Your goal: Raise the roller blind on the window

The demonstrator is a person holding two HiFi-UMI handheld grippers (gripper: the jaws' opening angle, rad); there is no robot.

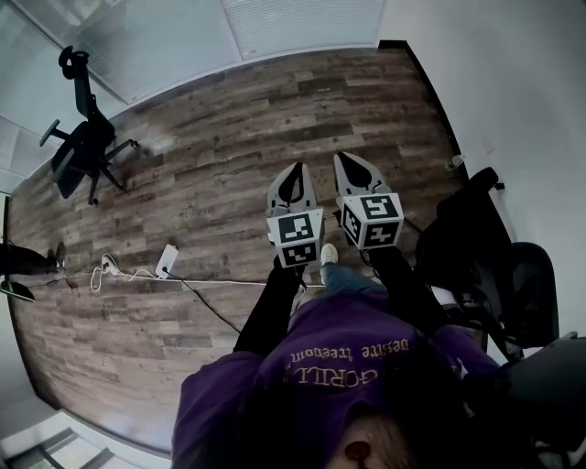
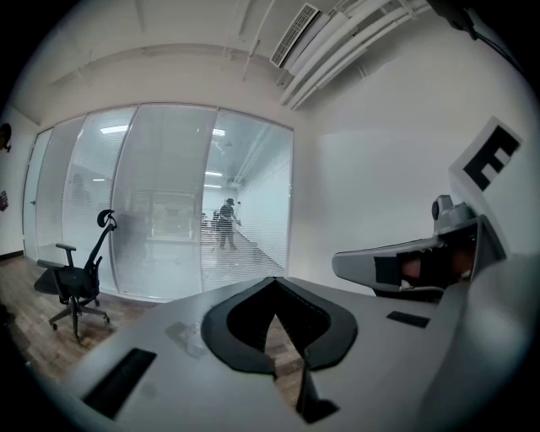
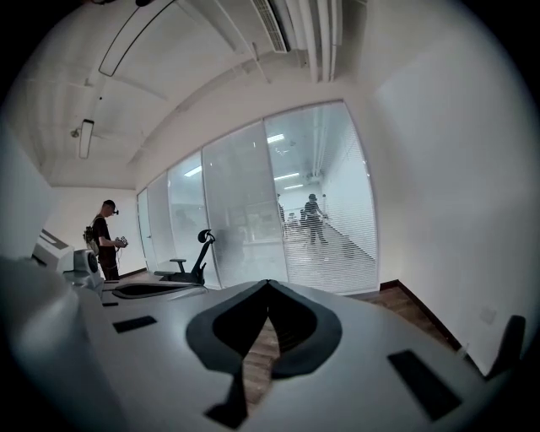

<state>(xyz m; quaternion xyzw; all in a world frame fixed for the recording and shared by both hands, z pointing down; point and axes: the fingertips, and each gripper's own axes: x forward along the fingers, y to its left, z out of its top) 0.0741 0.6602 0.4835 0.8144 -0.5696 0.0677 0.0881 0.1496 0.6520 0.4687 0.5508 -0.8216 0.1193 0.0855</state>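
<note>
Wood floor (image 1: 229, 165), glass wall (image 2: 169, 202) ahead; left gripper (image 1: 295, 174) closed, empty; right gripper (image 1: 346, 161) closed, empty.

Floor (image 1: 229, 165): brown wood planks streaked with grey, joints staggered; blind (image 1: 302, 23): white, fine horizontal lines, next to pale frosted glass; wall (image 1: 494, 73) plain white; office chair (image 1: 82, 151) black all over; left gripper (image 1: 295, 172) and right gripper (image 1: 352, 160): light grey shells, black inner pads, each cube white with black square markers; person's sweatshirt (image 1: 302, 366) purple with pale lettering; sleeves (image 1: 270, 307) black; power strip (image 1: 167, 259) and its cable white.
</note>
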